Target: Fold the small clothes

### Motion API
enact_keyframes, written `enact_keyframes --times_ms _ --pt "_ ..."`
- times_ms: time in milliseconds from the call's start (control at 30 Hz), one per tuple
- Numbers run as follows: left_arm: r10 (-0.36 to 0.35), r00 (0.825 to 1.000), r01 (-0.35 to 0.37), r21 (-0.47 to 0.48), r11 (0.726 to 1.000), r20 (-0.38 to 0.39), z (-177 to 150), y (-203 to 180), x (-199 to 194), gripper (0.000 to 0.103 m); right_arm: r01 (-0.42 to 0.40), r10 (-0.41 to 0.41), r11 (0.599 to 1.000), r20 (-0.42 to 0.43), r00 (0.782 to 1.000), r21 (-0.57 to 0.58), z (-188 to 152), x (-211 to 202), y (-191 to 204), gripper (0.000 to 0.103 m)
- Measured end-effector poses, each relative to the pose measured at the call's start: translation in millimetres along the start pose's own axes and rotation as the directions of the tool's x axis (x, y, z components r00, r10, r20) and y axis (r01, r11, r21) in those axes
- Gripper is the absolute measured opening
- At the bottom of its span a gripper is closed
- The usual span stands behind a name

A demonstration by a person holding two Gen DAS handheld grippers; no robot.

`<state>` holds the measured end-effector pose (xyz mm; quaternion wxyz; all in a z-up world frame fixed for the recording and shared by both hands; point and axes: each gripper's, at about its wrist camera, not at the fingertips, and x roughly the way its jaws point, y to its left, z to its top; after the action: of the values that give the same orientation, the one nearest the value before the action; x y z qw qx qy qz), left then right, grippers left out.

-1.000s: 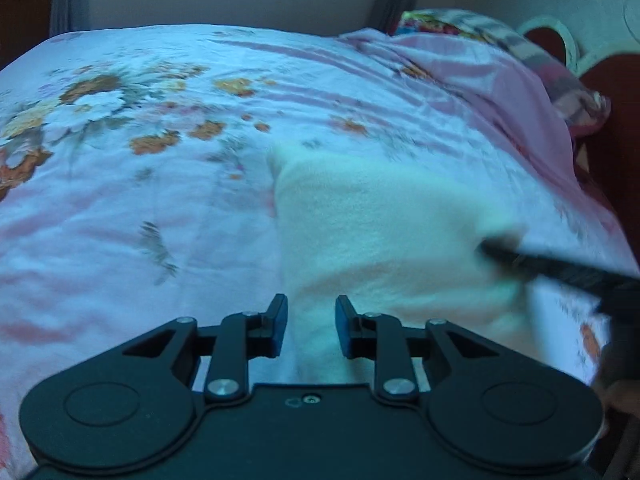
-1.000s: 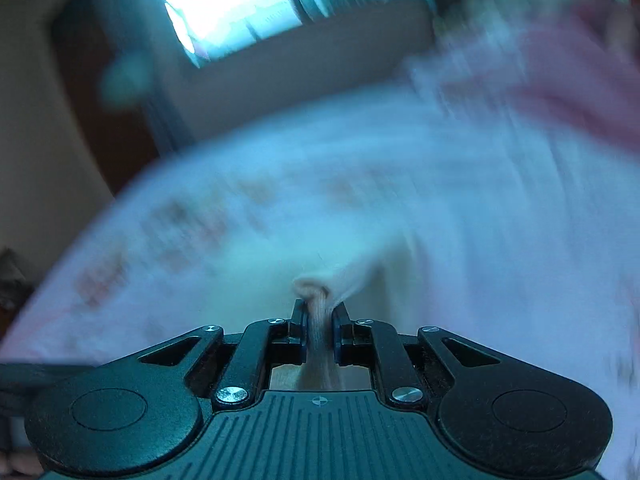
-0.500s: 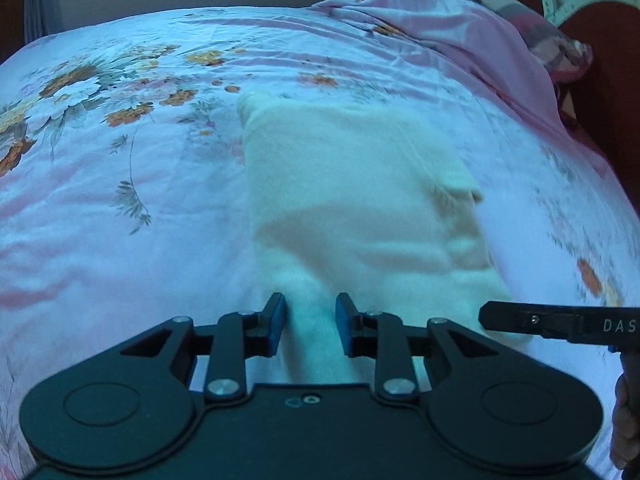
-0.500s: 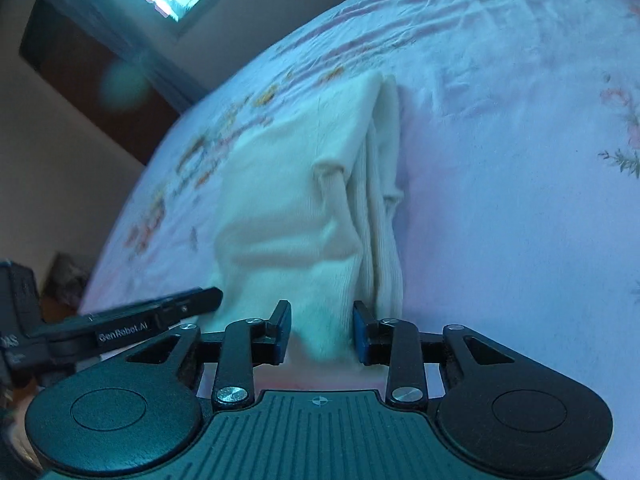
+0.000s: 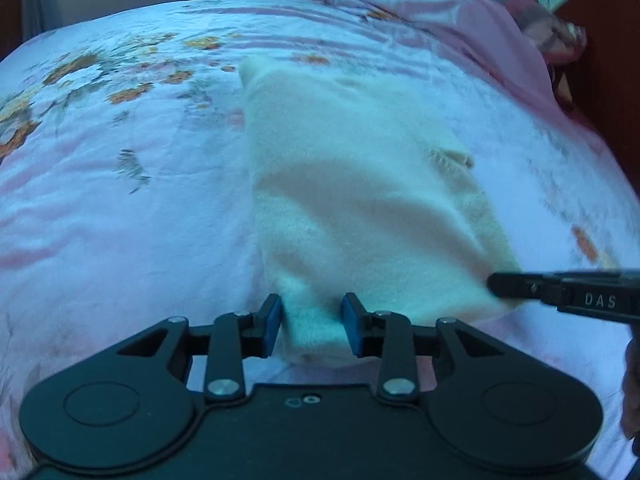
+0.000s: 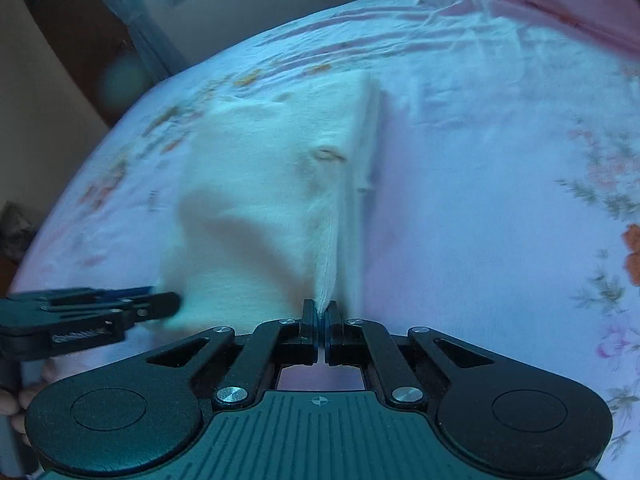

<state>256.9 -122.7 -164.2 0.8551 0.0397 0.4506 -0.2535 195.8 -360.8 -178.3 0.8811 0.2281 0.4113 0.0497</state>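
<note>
Looking along my left gripper (image 5: 311, 326), I see the cream garment (image 5: 360, 184) lying folded in the middle of the floral bedsheet (image 5: 120, 208), its near corner sitting between the blue pads. Those jaws have just been opening and stand spread; the cloth fills most of the gap, and I cannot tell whether the pads press on it. My right gripper (image 6: 321, 318) is pressed together, pinching the garment's near right edge, where the cloth rises in a thin ridge between the tips. The garment's left edge runs straight away from me; its right side shows stacked layers. Bare sheet lies wide on both sides. A pink blanket (image 5: 460, 28) is bunched at the far right.
</note>
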Motion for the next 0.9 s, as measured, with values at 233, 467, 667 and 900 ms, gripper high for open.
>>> enact_keyframes --times_ms 233,467,667,900 --pt "0.021 1.000 -0.021 0.029 0.999 0.001 -19 17 -33 0.030 -0.012 0.009 0.999 0.041 0.999 0.052 2 -12 1 0.010" --pt "0.046 0.999 -0.046 0.071 0.996 0.013 -33 -8 -18 0.030 -0.035 0.034 0.995 0.015 0.999 0.089 2 0 1 0.027" --pt "0.060 0.998 -0.056 -0.102 0.993 0.036 -25 9 -3 0.033 0.042 -0.046 0.997 0.078 0.996 0.060 4 -19 0 0.002" --pt "0.080 0.996 -0.077 -0.095 0.993 0.026 -32 13 -24 0.028 0.098 -0.098 0.995 0.006 0.995 0.010 4 -13 -8 0.003"
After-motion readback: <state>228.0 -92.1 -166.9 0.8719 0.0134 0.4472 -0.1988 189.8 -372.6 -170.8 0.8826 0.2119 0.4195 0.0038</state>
